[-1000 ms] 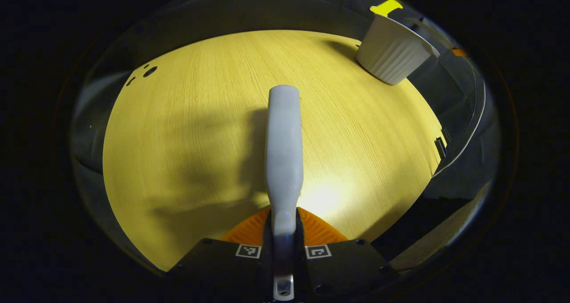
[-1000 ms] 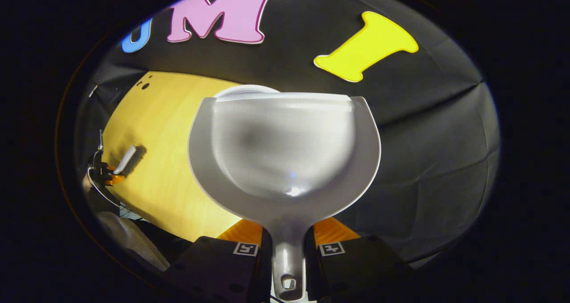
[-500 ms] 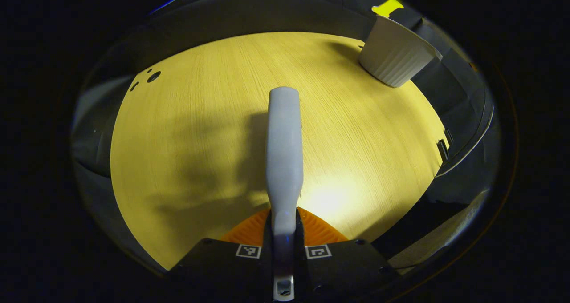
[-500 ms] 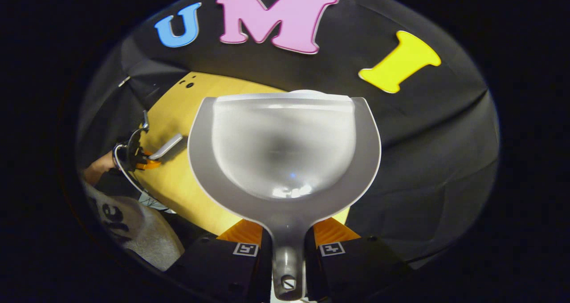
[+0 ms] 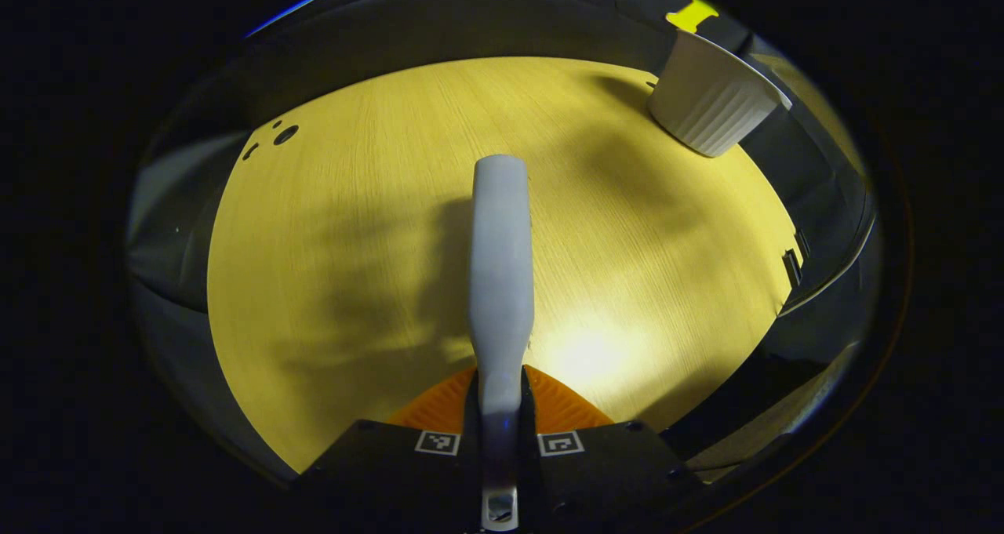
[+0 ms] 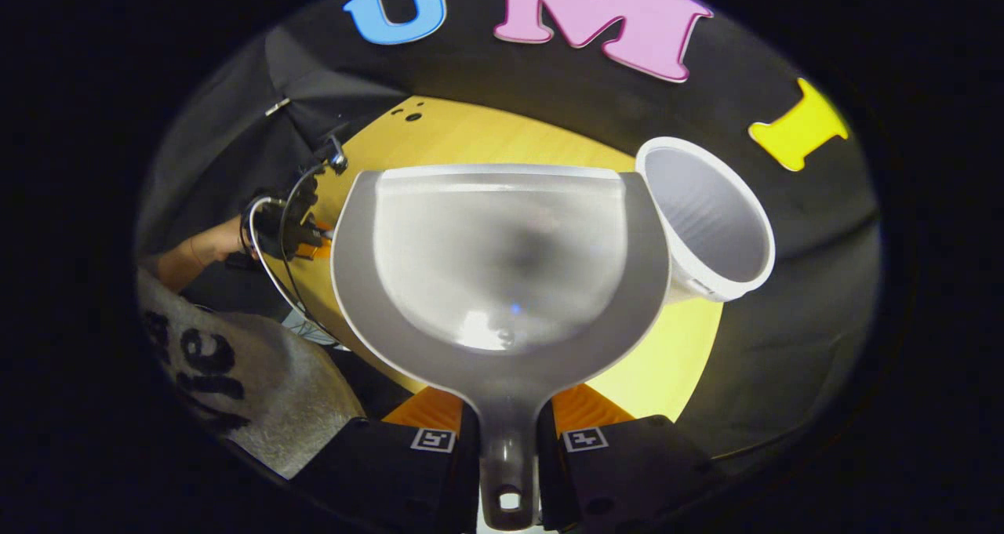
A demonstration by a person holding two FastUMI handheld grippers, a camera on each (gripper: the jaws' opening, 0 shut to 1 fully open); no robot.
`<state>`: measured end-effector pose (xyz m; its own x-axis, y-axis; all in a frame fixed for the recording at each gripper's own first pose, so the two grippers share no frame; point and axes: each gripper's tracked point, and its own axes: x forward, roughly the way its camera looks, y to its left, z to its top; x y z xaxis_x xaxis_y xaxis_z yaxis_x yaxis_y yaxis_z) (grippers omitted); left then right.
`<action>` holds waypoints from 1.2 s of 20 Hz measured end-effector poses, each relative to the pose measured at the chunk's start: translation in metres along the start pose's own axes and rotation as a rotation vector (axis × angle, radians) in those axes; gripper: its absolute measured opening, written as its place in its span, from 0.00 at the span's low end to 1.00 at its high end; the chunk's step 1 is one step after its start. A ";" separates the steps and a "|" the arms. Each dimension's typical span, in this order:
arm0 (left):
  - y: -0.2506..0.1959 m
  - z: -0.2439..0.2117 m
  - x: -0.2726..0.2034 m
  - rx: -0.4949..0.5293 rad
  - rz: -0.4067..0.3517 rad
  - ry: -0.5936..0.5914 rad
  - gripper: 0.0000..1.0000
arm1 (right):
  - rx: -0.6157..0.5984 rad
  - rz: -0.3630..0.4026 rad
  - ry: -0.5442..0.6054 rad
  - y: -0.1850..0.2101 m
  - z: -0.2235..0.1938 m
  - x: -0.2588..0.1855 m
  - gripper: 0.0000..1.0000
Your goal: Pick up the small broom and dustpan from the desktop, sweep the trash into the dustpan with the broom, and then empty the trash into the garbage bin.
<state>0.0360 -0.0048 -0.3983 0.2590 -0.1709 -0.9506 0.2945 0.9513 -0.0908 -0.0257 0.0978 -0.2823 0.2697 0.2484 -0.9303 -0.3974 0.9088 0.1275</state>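
Left tool [image 5: 500,432] is clamped on the grey broom [image 5: 500,267] handle, which extends forward over the yellow surface [image 5: 353,244]. Right tool [image 6: 507,438] is clamped on the dustpan [image 6: 500,267] handle; the pan is held above the surface, just beside the white ribbed garbage bin [image 6: 710,220]. The bin stands near the surface's far corner.

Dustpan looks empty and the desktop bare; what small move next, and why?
Probably lower the dustpan back to the desktop and release it: its bowl holds no trash, the white bin sits beside it, and the right tongs grip its handle.
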 end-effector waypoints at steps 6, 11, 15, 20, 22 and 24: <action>-0.002 -0.001 0.001 -0.028 0.031 0.003 0.22 | -0.011 0.004 0.067 0.025 -0.026 0.091 0.34; -0.003 -0.001 0.001 -0.047 0.055 0.010 0.22 | 0.024 -0.025 0.095 0.024 -0.031 0.152 0.35; -0.002 -0.002 0.000 -0.047 0.075 0.017 0.25 | 0.053 -0.044 0.124 0.015 -0.034 0.183 0.35; -0.001 -0.002 0.000 -0.039 0.103 0.016 0.22 | 0.073 -0.034 0.153 0.012 -0.040 0.190 0.35; -0.001 -0.002 -0.002 -0.032 0.113 0.019 0.22 | 0.075 -0.036 0.164 0.012 -0.041 0.191 0.35; -0.002 -0.001 -0.002 -0.022 0.120 0.022 0.23 | 0.082 -0.046 0.169 0.011 -0.041 0.191 0.35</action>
<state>0.0336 -0.0062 -0.3962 0.2712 -0.0500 -0.9612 0.2419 0.9701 0.0178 -0.0139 0.1413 -0.4728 0.1316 0.1524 -0.9795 -0.3136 0.9438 0.1047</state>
